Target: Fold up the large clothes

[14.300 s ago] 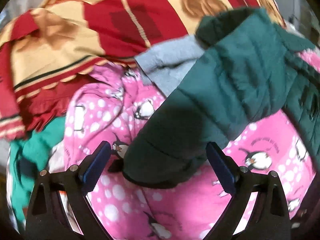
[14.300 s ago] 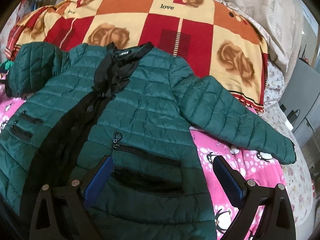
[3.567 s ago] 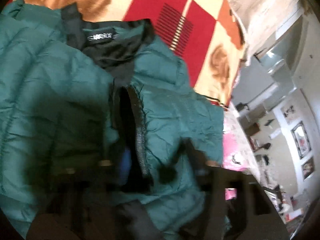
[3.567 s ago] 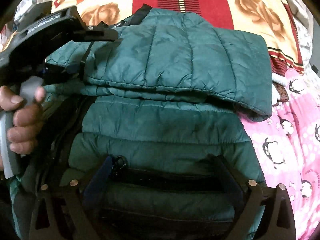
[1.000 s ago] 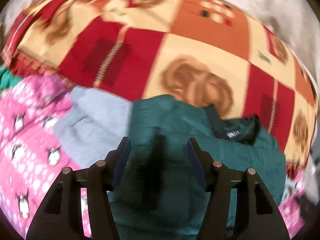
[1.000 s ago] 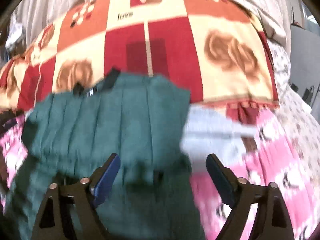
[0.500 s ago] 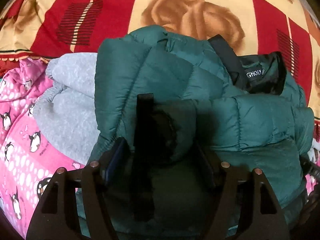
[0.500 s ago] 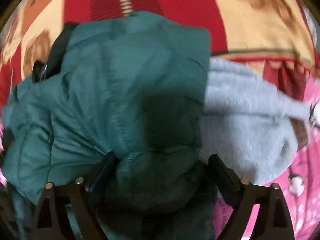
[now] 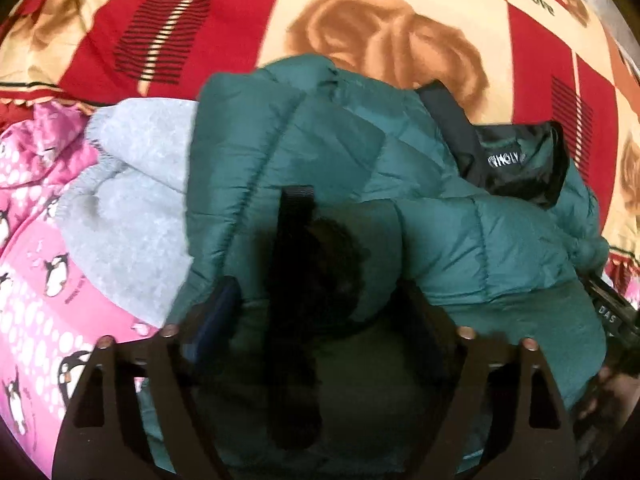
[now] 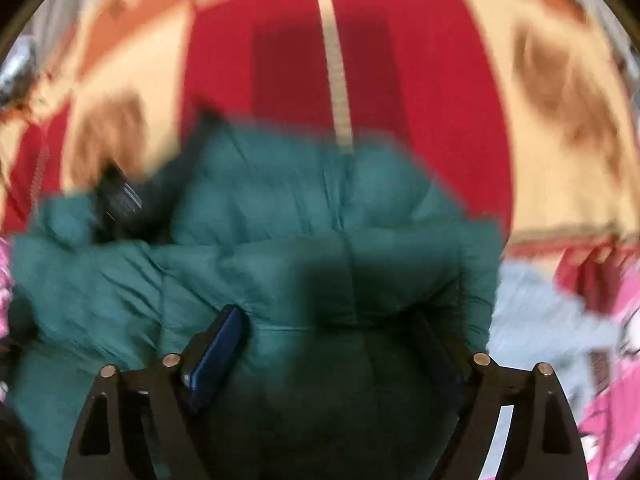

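A dark green quilted jacket lies folded into a thick bundle on the bed, its black collar and label at the right. My left gripper is open, its fingers on either side of the bundle's near part. In the blurred right wrist view the same jacket fills the middle. My right gripper is open, its fingers spread around the near edge of the bundle. Neither gripper pinches the fabric.
A red, cream and orange rose-patterned blanket lies behind the jacket. A grey fleece garment lies to its left on a pink penguin-print sheet. The other hand-held gripper shows at the right edge.
Both grippers have closed in on the folded jacket. The right wrist view has tilted up and gone blurred, so more blanket shows.
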A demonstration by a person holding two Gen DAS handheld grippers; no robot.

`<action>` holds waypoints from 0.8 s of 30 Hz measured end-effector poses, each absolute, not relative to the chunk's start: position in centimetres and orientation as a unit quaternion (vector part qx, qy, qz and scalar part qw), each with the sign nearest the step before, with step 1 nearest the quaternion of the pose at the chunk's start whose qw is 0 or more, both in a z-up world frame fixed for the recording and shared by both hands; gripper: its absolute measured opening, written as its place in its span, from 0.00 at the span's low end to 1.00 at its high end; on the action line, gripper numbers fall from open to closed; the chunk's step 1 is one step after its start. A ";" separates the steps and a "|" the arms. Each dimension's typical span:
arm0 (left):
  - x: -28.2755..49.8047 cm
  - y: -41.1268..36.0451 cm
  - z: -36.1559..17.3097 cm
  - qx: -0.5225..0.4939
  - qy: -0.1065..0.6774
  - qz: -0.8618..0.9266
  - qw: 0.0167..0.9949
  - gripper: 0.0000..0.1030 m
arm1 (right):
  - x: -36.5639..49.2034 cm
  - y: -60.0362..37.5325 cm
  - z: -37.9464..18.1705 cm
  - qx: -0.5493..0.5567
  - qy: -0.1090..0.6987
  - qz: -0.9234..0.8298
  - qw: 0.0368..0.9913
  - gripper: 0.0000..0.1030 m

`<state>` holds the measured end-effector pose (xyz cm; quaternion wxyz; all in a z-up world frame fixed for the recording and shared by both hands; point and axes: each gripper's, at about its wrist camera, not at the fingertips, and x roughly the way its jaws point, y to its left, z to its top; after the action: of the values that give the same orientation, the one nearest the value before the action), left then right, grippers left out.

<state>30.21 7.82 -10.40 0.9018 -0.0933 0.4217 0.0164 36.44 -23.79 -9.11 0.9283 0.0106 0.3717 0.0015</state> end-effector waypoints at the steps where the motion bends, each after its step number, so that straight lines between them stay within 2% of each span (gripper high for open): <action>1: 30.3 7.6 -10.5 -0.088 0.424 0.017 0.901 0.84 | 36.5 -24.1 -9.2 0.018 0.370 0.001 0.929 0.89; 3: 30.7 7.6 -10.8 -0.088 0.428 0.015 0.899 0.87 | 36.8 -24.5 -9.2 0.029 0.381 -0.003 0.924 0.97; 5: 30.9 7.7 -11.1 -0.100 0.433 0.006 0.896 0.91 | 36.9 -24.7 -9.2 0.031 0.393 0.002 0.919 0.99; 9: 30.8 8.5 -10.8 -0.105 0.423 0.008 0.900 0.91 | 36.1 -24.4 -8.3 0.027 0.431 0.006 0.902 0.98; 11: 30.1 8.8 -9.4 -0.105 0.399 0.027 0.910 0.91 | 34.8 -23.9 -5.5 0.027 0.413 -0.002 0.910 0.95; 15: 27.9 8.0 -5.9 -0.092 0.320 0.029 0.942 0.91 | 30.0 -21.9 -1.1 0.027 0.336 -0.005 0.941 0.95; 17: 28.1 6.7 -6.5 -0.075 0.342 0.008 0.937 0.91 | 28.2 -20.0 -1.3 0.017 0.329 0.010 0.944 0.95; 20: 29.9 5.3 -10.1 -0.058 0.427 -0.018 0.902 0.92 | 27.2 -18.0 -4.8 -0.037 0.363 0.045 0.930 0.95; 22: 30.5 5.3 -11.2 -0.056 0.436 -0.022 0.898 0.95 | 26.9 -17.4 -8.2 -0.063 0.418 0.055 0.905 0.96; 24: 30.7 5.7 -11.2 -0.063 0.435 -0.025 0.898 0.95 | 27.1 -17.6 -8.4 -0.051 0.422 0.059 0.903 0.99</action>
<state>30.74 5.68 -11.17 0.8978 -0.0632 0.4351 -0.0255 27.10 -17.64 -8.43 0.9031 -0.0508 0.4224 0.0587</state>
